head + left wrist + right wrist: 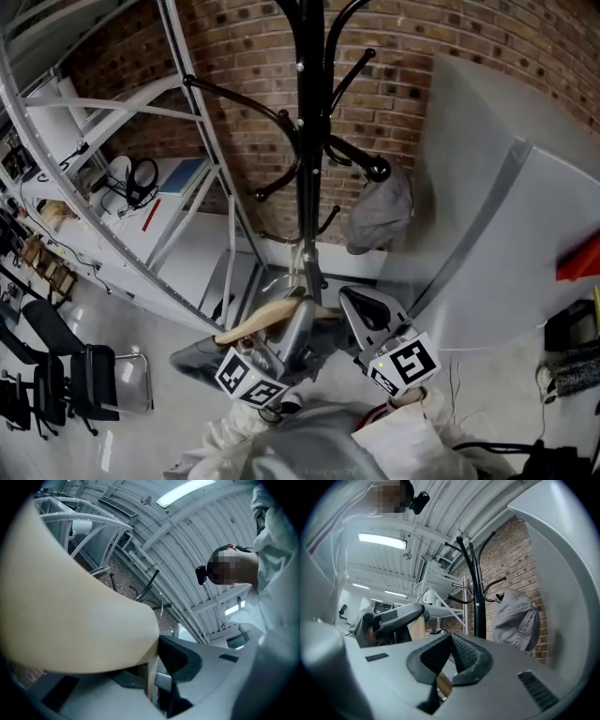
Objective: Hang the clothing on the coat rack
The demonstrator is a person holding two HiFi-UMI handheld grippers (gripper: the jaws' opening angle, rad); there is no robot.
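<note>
A black coat rack (pixel 309 141) stands against the brick wall, and a grey cap (pixel 380 214) hangs on one of its right hooks. Just in front of its pole I hold a wooden hanger (pixel 272 317). My left gripper (pixel 286 323) is shut on the hanger, whose broad pale arm (pixel 70 611) fills the left gripper view. My right gripper (pixel 361 314) is shut on the hanger's other end; a sliver of wood (pixel 443 684) shows between its pads. Pale clothing (pixel 309 445) bunches below both grippers; how it sits on the hanger is hidden.
A white metal shelving frame (pixel 122 112) slants along the left. A tall grey panel (pixel 506 206) stands close on the right of the rack. A black chair (pixel 94 380) sits on the floor at lower left. Something red (pixel 581 258) shows at the right edge.
</note>
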